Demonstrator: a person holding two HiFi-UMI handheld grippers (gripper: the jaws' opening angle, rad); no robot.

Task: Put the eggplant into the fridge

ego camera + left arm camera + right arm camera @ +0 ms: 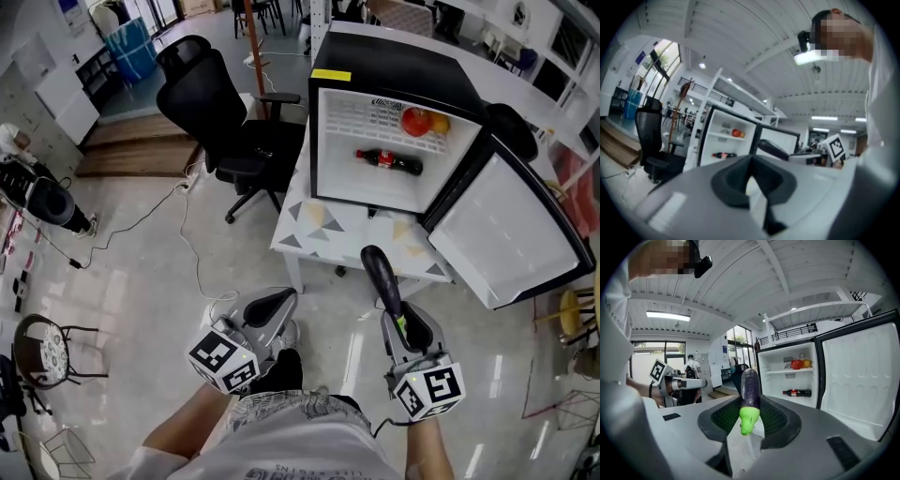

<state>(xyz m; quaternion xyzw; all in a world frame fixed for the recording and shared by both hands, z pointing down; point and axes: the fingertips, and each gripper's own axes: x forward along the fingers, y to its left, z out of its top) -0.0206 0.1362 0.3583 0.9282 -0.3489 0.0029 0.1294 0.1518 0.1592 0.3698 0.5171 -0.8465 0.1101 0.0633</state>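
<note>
A dark purple eggplant [379, 274] with a green stem end sticks forward out of my right gripper [399, 324], which is shut on it near the stem. In the right gripper view the eggplant [750, 387] rises between the pads, pointing toward the open fridge [787, 380]. The black fridge [394, 66] stands on a low white table [323, 230], its door [511, 234] swung wide to the right. My left gripper [275, 306] hangs at the lower left, shut and holding nothing, and in its own view [751, 176] it faces the fridge [726, 140].
Inside the fridge lie a cola bottle [389, 161] on the lower level and a red fruit [417, 121] with an orange one [440, 123] on the upper shelf. A black office chair [230, 122] stands left of the table. A white cable [192, 244] runs across the floor.
</note>
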